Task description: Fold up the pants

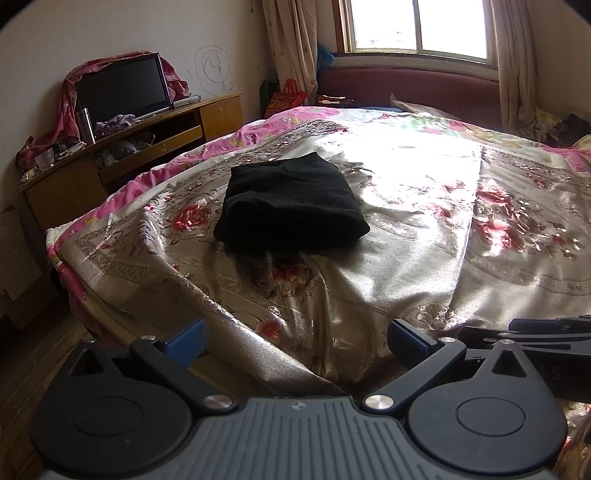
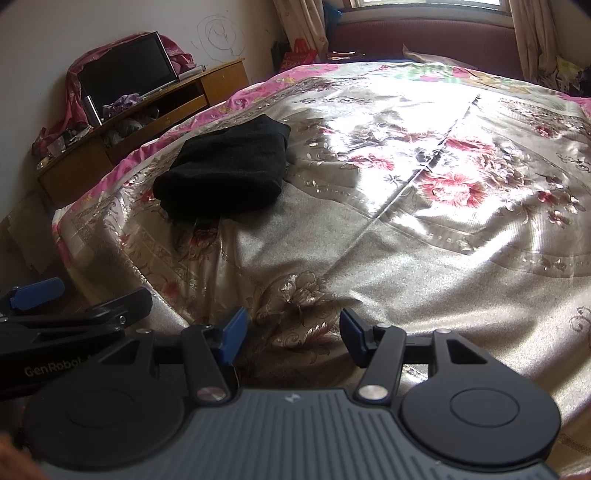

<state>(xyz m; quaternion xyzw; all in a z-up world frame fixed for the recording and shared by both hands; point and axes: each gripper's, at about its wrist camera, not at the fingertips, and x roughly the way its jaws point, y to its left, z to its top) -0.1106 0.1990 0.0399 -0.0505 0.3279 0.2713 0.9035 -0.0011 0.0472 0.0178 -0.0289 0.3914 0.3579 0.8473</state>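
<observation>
- The black pants (image 1: 291,203) lie folded into a small thick bundle on the bed (image 1: 406,258).
- The bundle sits toward the left side of the shiny flowered bedspread (image 2: 424,229), well apart from both grippers.
- The left gripper (image 1: 295,341) hangs over the near edge of the bed. Its jaws stand wide apart with nothing between them.
- The right gripper (image 2: 290,336) is just beside it, also over the near edge. Its jaws are apart too, and only the bedspread shows in the gap.
- Neither gripper touches the pants.
- By the wall on the left stands a wooden cabinet (image 1: 147,140) with a dark TV (image 1: 122,88) on top.
- A metal flask (image 1: 85,125) stands near the TV.
- At the far end a bright window (image 1: 417,26) lets sun fall on the bed, with curtains (image 1: 291,48) at its sides.
</observation>
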